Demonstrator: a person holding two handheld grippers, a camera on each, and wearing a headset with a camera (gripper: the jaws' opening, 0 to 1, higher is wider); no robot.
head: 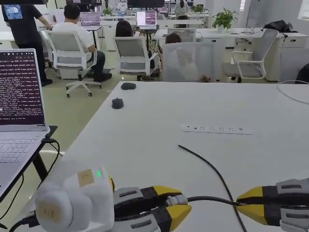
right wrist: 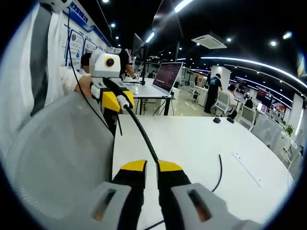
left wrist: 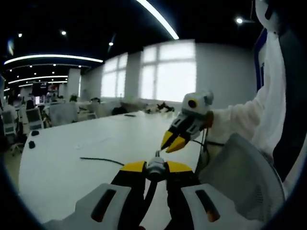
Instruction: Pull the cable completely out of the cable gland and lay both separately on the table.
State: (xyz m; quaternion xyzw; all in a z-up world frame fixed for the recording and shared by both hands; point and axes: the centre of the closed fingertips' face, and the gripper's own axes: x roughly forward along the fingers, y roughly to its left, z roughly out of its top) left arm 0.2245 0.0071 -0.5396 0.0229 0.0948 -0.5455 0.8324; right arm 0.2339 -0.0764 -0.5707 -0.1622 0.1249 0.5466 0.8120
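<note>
Low in the head view, my left gripper [head: 182, 203] is shut on the grey-white cable gland [head: 175, 199], which sits between its yellow tips. A black cable [head: 212, 199] runs from the gland straight right into my right gripper [head: 240, 204], shut on it a short way off. The cable's free length [head: 203, 162] curves away over the white table [head: 145, 145]. In the left gripper view the gland [left wrist: 156, 167] is clamped between the jaws and the right gripper [left wrist: 175, 142] faces it. In the right gripper view the cable [right wrist: 144, 134] leads up to the left gripper [right wrist: 117, 99].
An open laptop [head: 19, 96] stands on a stand off the table's left edge. A white power strip [head: 217, 129] lies mid-table, with two dark mice [head: 117, 103] farther back left. Behind the table are office chairs [head: 135, 55] and seated people.
</note>
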